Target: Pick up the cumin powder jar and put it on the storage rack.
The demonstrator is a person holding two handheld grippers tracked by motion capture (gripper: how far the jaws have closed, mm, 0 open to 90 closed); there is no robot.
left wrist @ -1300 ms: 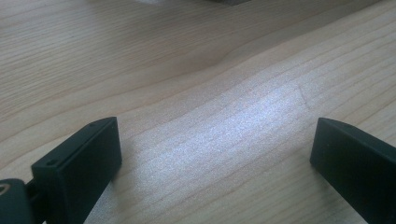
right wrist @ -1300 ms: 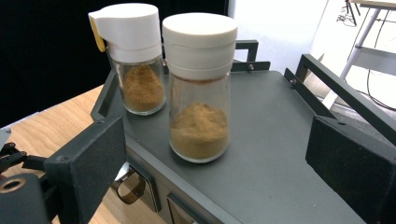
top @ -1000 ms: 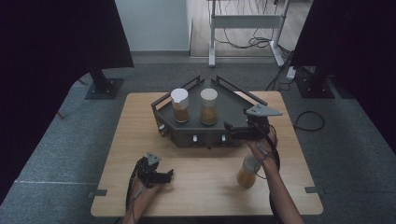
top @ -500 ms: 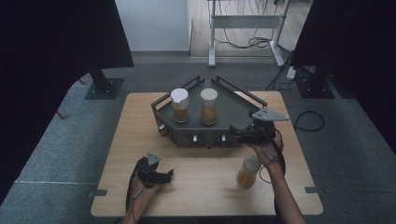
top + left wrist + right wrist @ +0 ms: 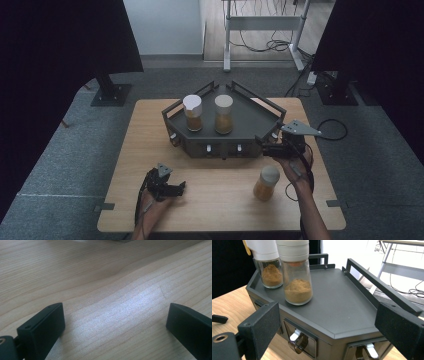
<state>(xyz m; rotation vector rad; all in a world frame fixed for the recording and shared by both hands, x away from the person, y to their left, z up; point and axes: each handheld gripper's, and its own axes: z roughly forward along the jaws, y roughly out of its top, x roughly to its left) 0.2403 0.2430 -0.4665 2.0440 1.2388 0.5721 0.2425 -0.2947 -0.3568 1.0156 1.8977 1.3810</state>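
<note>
A dark grey corner rack [image 5: 250,127] stands mid-table with two spice jars on it: a white-capped one [image 5: 192,114] and a beige-capped one [image 5: 223,115]. A third jar [image 5: 265,183] of orange-brown powder stands on the wood to the front right. My right gripper [image 5: 263,146] hovers open at the rack's right front corner, nothing between its jaws. In the right gripper view [image 5: 327,332] the rack deck [image 5: 347,310] and both jars [image 5: 297,277] [image 5: 268,267] lie ahead. My left gripper [image 5: 179,189] [image 5: 115,325] rests open over bare wood.
The rack has raised rails [image 5: 377,282] along its back sides and small metal hooks [image 5: 295,336] on its front panels. The wooden table [image 5: 150,150] has free room at left and front. Black stands [image 5: 107,92] and cables [image 5: 330,125] lie on the floor beyond.
My right gripper has drifted a little to the right and nearer the table's front, away from the rack's front face. The left gripper and all jars stayed put.
</note>
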